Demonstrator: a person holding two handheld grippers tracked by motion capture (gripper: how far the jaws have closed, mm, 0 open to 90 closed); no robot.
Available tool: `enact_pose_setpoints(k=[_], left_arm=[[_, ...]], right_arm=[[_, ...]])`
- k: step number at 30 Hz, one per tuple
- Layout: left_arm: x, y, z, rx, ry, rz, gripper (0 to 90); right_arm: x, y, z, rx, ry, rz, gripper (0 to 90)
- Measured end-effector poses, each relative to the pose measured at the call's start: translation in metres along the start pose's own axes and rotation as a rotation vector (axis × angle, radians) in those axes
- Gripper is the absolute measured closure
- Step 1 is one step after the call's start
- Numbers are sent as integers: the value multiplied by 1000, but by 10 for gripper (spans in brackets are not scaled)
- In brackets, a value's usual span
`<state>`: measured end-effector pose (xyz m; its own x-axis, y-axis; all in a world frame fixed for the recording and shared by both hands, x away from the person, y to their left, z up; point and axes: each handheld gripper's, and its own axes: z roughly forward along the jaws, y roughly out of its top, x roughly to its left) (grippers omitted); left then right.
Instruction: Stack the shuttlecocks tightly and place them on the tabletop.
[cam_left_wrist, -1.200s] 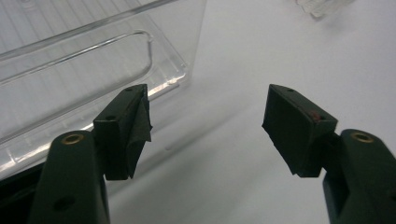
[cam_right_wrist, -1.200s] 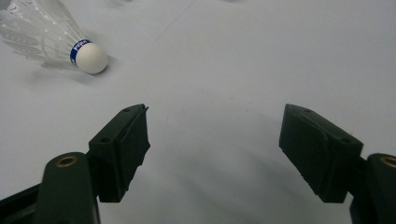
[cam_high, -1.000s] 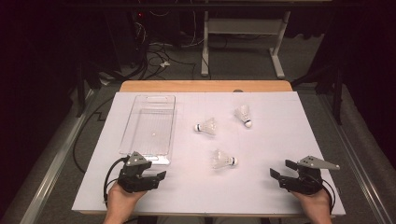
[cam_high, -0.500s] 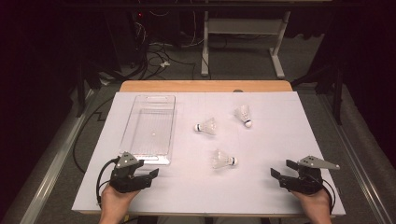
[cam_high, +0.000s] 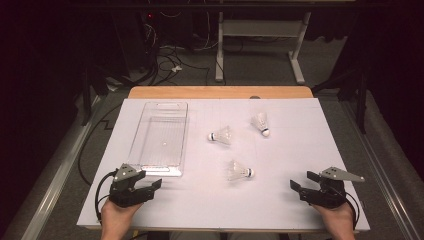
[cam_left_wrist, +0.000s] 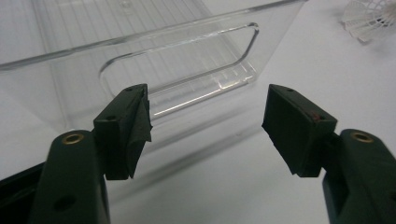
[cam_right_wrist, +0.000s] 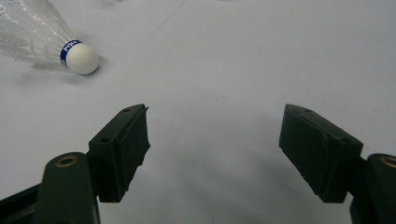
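Note:
Three white shuttlecocks lie on the white table cover: one in the middle (cam_high: 220, 135), one farther back to the right (cam_high: 261, 123), one nearer the front (cam_high: 239, 171). A clear plastic tray (cam_high: 142, 150) stands empty at the left. My left gripper (cam_high: 154, 187) rests open just in front of the tray's near end, and its own view has the jaws (cam_left_wrist: 205, 121) apart, facing the tray's handle wall (cam_left_wrist: 177, 65). At the front right my right gripper (cam_high: 302, 181) is open, empty (cam_right_wrist: 215, 140), with the nearest shuttlecock (cam_right_wrist: 42, 39) ahead to its left.
The white cover lies on a wooden table (cam_high: 220, 92) whose far edge shows. Cables (cam_high: 165, 62) and a metal desk frame (cam_high: 257, 45) are on the dark floor behind. A shuttlecock's skirt (cam_left_wrist: 369, 18) sits at the top right of the left gripper view.
My left gripper has slid to the left along the table's front, staying open. The right gripper and the shuttlecocks have not moved.

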<state>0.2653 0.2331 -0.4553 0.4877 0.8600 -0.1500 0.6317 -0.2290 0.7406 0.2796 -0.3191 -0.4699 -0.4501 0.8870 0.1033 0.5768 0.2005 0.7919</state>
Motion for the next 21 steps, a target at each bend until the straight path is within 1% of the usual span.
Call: enact_pose_setpoints(k=[6,8,11,12,13,15,19,21], left_arm=[[4,-7,-4,-13,25,-8,328],[6,-10,-6,-19,45,-9,325],[10,-13,-9,-39,60,-27,326],[13,-15,-10,-43,60,-42,327],[13,-15,-10,-43,60,-42,327],[15,-17,-10,-47,54,-58,326],[16,-17,-9,-49,56,-61,323],[16,-18,-9,-50,52,-55,322]], right_arm=[[1,1,-2,-25,7,-2,239],[1,1,-1,-22,4,-5,237],[1,2,-1,-20,-1,-8,235],[1,3,-2,-28,-4,-10,235],[1,3,-2,-32,-4,-8,235],[1,4,-2,-37,-3,-11,234],[1,8,-4,-55,-6,-16,247],[1,11,-6,-84,-13,4,255]])
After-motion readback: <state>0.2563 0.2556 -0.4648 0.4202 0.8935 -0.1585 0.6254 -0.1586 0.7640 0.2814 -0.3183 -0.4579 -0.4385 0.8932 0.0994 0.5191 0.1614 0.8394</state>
